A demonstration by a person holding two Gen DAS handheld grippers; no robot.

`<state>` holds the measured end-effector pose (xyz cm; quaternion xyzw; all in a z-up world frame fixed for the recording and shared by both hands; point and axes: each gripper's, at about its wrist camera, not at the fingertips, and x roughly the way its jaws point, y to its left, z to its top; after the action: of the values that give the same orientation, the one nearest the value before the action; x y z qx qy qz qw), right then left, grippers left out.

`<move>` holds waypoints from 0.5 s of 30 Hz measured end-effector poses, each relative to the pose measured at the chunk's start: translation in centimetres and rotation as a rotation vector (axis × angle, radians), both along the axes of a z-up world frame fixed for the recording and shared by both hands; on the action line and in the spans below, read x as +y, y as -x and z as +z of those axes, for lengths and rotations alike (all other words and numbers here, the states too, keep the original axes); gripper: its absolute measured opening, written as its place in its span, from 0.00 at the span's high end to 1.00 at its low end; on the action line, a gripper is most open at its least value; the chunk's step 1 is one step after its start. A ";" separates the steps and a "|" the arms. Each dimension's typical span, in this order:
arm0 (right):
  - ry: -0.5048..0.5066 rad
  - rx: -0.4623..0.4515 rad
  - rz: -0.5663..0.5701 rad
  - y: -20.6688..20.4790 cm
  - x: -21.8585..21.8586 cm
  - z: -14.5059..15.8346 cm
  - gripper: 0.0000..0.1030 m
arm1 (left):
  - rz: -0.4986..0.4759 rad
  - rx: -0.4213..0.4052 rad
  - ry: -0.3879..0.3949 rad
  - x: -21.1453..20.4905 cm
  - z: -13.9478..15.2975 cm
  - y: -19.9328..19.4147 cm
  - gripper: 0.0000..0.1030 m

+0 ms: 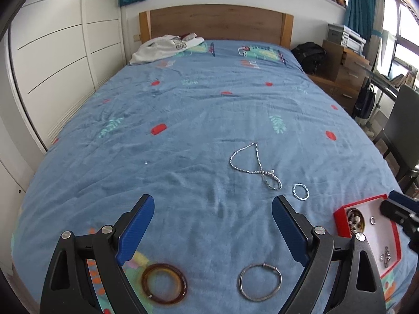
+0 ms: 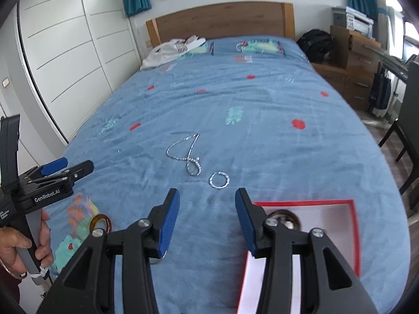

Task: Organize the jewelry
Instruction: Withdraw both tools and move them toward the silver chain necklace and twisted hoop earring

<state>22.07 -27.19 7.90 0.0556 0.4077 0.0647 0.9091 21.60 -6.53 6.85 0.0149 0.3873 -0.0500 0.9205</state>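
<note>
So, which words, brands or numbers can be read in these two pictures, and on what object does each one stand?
"GenRobot.AI": white print on the black body of the left tongs, in the right wrist view.
Smaller white print below it, at the picture's edge: too small to read.
Dark letters on the white garment by the headboard: too blurred to read.

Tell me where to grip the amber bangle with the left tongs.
Pinch the rim of the amber bangle, one finger inside the hole and one outside, coming straight down from above. It lies flat on the blue bedspread, so there is no edge to slip under. The left tongs are already open above it.
</note>
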 end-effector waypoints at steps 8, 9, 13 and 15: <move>-0.020 0.067 0.017 -4.2 1.1 -4.2 0.58 | -0.026 0.045 0.006 -2.1 -2.7 -3.7 0.12; -0.024 0.072 0.016 -4.6 1.1 -4.6 0.58 | -0.027 0.051 0.006 -2.3 -3.1 -4.1 0.12; -0.039 0.091 0.013 -6.1 0.8 -5.9 0.58 | -0.035 0.075 0.010 -3.3 -4.5 -5.7 0.12; -0.043 0.098 0.011 -6.7 0.6 -6.5 0.58 | -0.037 0.087 0.016 -3.7 -5.1 -6.6 0.12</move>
<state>28.81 -26.56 1.36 0.0759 0.4507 0.0758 0.8862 28.20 -10.18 1.73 0.0124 0.4264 -0.0708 0.9017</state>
